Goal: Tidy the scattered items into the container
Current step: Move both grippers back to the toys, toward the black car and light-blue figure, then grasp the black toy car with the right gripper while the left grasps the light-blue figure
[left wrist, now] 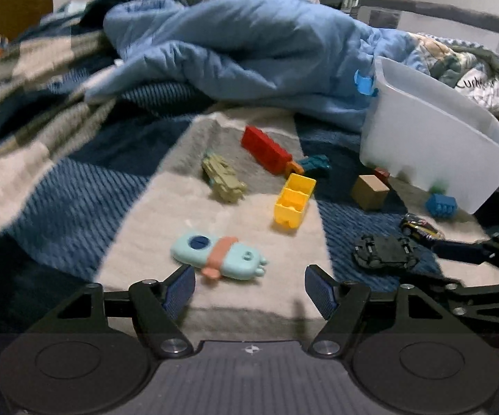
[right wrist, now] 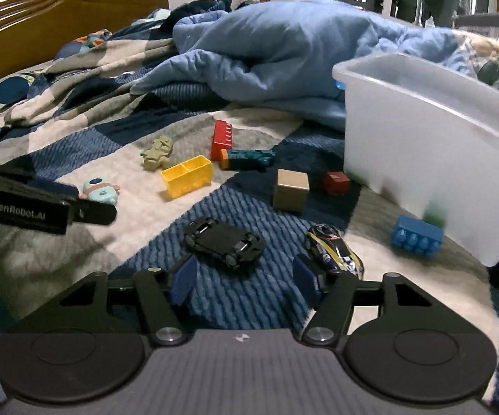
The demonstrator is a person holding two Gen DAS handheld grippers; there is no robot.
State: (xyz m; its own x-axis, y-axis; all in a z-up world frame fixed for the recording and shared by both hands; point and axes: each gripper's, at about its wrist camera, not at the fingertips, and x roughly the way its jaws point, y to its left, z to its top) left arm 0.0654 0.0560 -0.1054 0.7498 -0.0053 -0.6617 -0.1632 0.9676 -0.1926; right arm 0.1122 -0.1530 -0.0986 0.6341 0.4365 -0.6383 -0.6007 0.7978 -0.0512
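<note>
Only the right view shows "GenRobot.AI" on the spread left hand-held gripper [right wrist: 90,212], left of the spread right hand-held gripper [right wrist: 246,276]

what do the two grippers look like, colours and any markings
Both the left gripper and right gripper have matte black linkage arms, silver pivot bolts, ribbed blue pads on the jaws, and a grey ribbed base with two round black discs. The left one's side reads "GenRobot.AI" in white.
</note>
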